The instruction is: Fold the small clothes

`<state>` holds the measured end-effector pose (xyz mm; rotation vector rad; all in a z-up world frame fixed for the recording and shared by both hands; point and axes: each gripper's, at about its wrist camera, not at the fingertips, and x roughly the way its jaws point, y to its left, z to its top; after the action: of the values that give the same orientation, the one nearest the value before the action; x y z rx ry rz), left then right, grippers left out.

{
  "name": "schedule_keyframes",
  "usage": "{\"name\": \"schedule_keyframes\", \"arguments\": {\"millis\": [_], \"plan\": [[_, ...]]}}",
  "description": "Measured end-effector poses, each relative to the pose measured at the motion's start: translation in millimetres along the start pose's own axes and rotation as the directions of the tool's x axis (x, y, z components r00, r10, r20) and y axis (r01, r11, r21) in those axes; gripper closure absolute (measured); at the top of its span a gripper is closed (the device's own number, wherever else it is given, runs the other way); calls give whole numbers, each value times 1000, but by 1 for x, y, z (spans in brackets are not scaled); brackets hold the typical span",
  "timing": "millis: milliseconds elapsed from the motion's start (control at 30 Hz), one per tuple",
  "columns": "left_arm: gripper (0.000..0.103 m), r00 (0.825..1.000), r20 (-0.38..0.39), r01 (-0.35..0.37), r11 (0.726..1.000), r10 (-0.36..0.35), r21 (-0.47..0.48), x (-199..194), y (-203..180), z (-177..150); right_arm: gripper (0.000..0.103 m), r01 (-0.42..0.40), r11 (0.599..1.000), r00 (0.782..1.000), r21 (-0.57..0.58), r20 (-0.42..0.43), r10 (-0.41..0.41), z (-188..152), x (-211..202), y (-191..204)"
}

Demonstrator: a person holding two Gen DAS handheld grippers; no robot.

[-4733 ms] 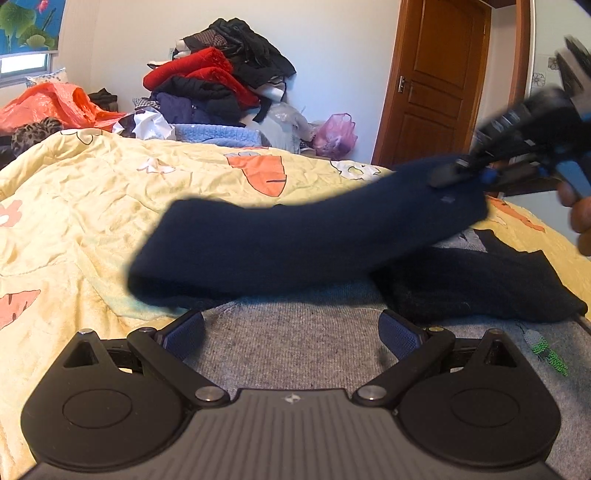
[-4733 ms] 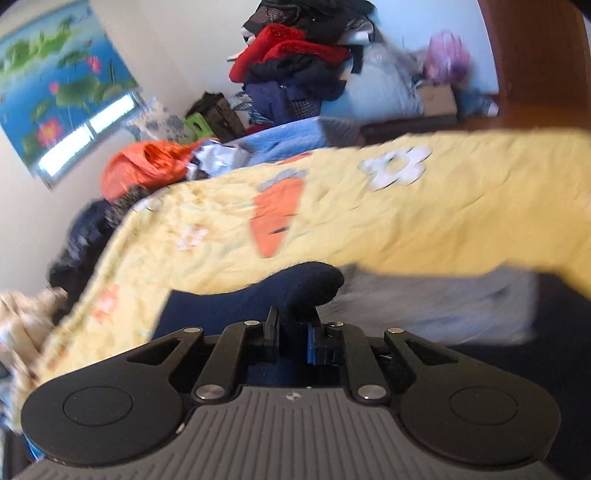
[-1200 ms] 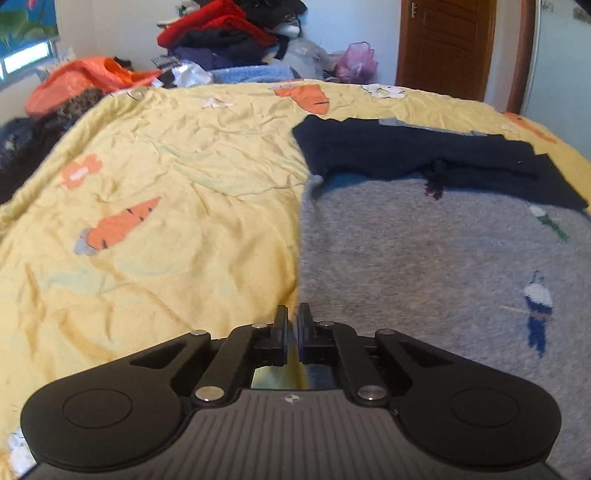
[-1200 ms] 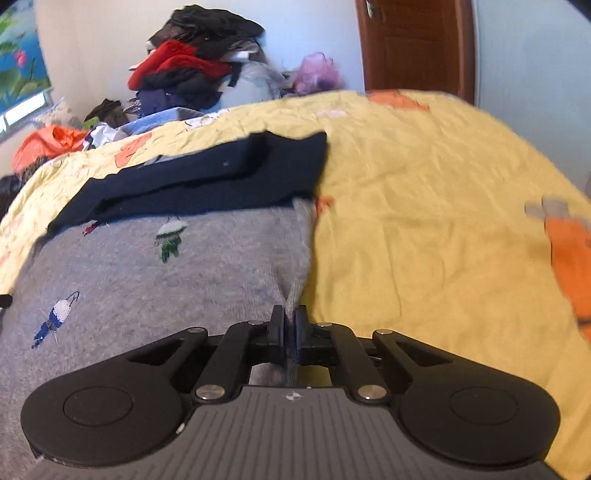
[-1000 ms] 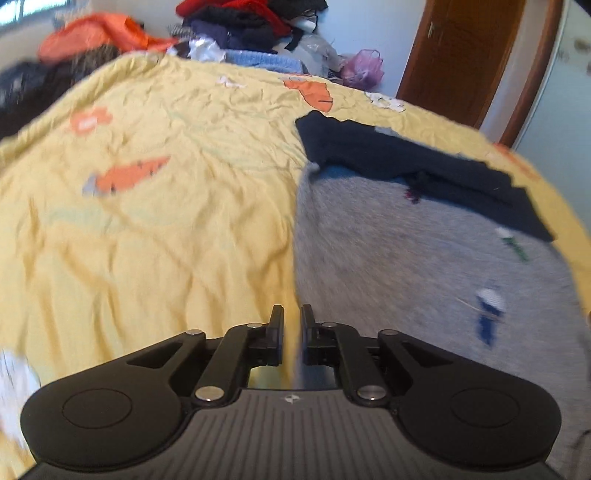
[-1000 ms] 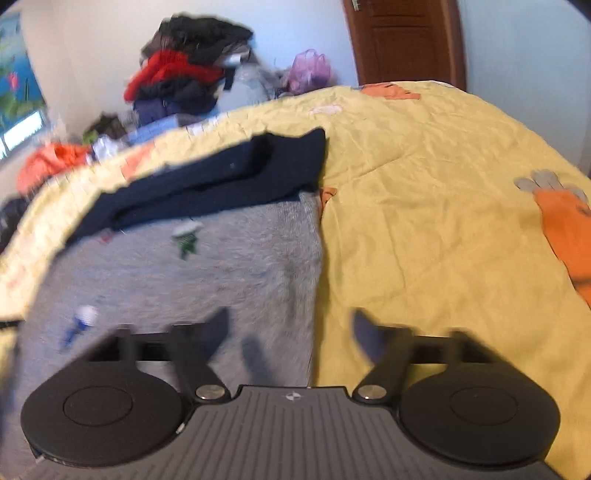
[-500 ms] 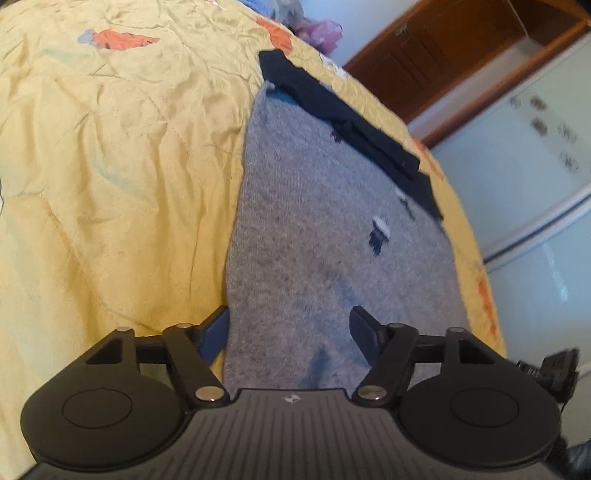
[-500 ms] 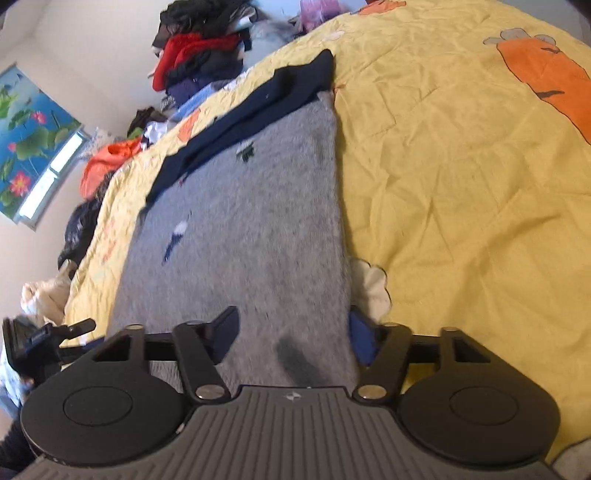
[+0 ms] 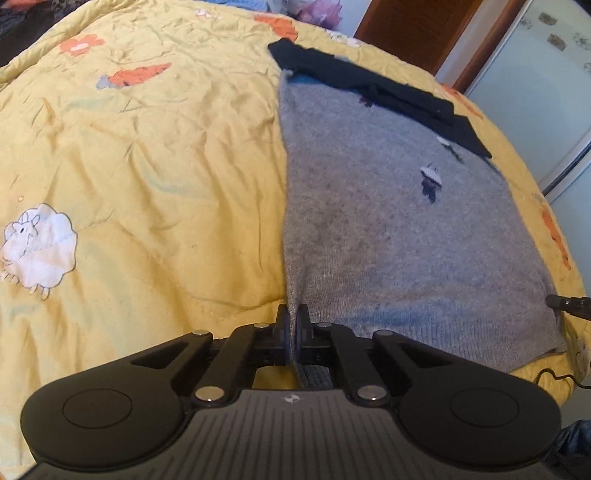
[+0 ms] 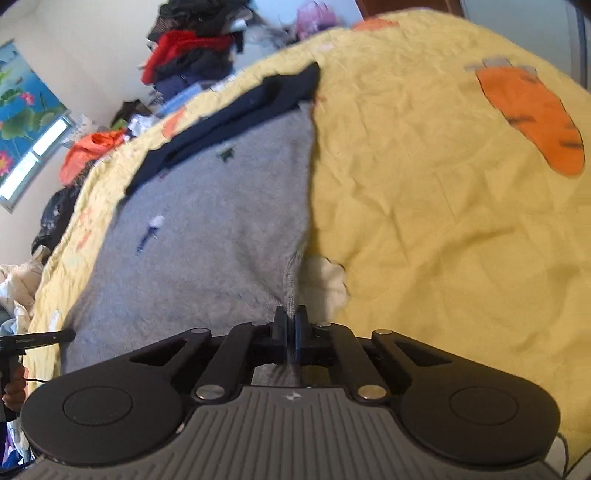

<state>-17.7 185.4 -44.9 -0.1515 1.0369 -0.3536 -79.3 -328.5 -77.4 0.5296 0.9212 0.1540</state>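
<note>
A grey knit sweater (image 9: 399,221) with small bird motifs lies flat on the yellow quilt, its navy sleeves (image 9: 373,85) folded across the far end. My left gripper (image 9: 294,325) is shut on the sweater's near left hem corner. My right gripper (image 10: 290,326) is shut on the near right hem corner of the same sweater (image 10: 207,236); the navy sleeves (image 10: 236,110) show at its far end. Each gripper's tip shows at the edge of the other's view.
The yellow quilt (image 9: 147,166) with carrot and sheep prints covers the bed. A pile of clothes (image 10: 192,55) stands at the far wall, an orange bag (image 10: 92,147) at the far left. A wooden door (image 9: 417,33) and a white wardrobe (image 9: 546,92) are beyond the bed.
Both grippers were open over the sweater's near hem half a second ago; now both have shut on its hem corners. Earlier they let go of the sweater's sides and moved back.
</note>
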Motion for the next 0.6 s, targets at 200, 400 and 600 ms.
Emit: {"name": "schedule_keyframes", "arguments": {"millis": [200,400,600], "plan": [[72,996,-20,86,992,-88,-96,-10,-4,-19,47,-113,981,993,160,-5,115,-10,-11,-15],[30,970,63,243,955,-236,-169,-15,-14,-47,41,-228,950,967,215,-64,247,-34,-18,-17],[99,985,-7,168,968,-173,-188,-9,-3,-40,92,-170,972,980,161,-71,184,-39,-15,-14]]}}
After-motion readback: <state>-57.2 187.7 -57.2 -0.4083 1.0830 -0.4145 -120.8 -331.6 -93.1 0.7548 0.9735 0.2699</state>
